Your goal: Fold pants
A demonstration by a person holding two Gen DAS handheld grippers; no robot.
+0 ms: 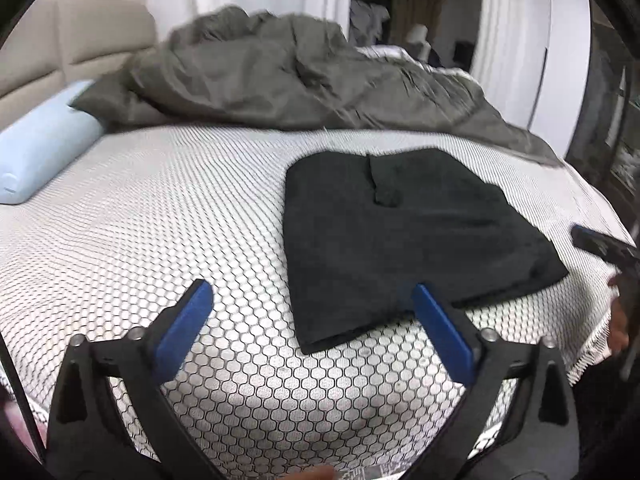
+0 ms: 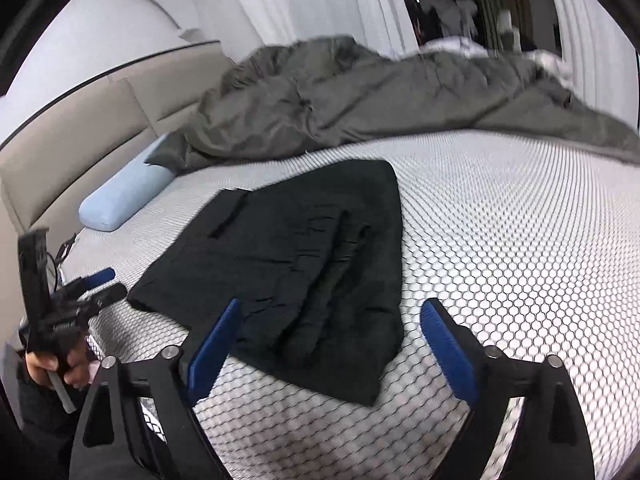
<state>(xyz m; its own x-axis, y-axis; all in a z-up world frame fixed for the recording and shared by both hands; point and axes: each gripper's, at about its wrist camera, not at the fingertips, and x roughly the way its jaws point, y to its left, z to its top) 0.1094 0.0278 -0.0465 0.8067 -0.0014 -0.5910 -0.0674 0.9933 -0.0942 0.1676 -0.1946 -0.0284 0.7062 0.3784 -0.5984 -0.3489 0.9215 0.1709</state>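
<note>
Both grippers, left gripper [image 1: 312, 296] and right gripper [image 2: 330, 312], hang spread wide and empty over the near edge of the bed [image 1: 160, 208], so we reckon the black pants [image 1: 400, 232] lie already folded flat there, with room to check them.

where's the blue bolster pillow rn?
The blue bolster pillow lies at the left of both wrist views, against the beige headboard, its far end tucked under the grey duvet.
</note>
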